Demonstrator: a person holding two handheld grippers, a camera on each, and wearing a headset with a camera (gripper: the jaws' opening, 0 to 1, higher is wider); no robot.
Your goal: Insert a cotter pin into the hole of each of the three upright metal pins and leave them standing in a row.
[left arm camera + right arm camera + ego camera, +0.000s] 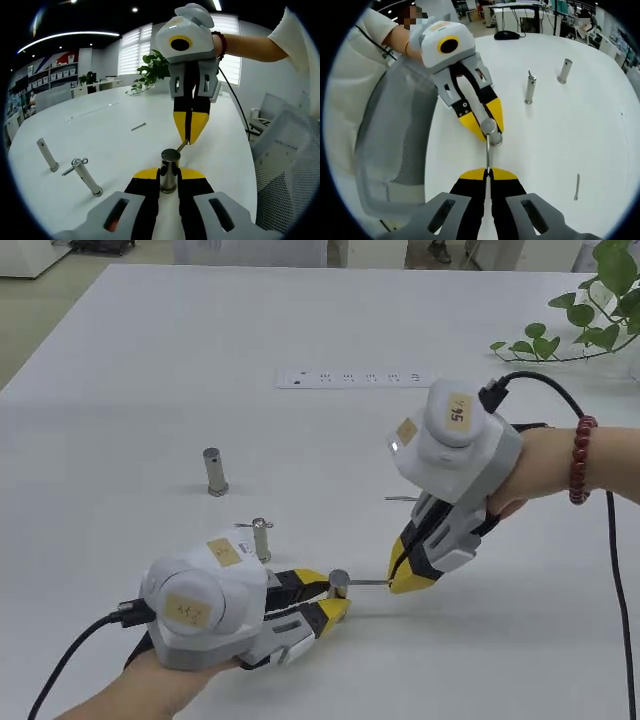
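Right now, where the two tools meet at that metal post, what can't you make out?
1. Whether the cotter pin in the right gripper has entered the hole of the held pin: too small in the head view, hidden behind the pin's body in the left gripper view.
2. The held pin's lower part: covered by the left gripper in the head view.
3. The spare cotter pin: partly behind the right gripper in the head view.
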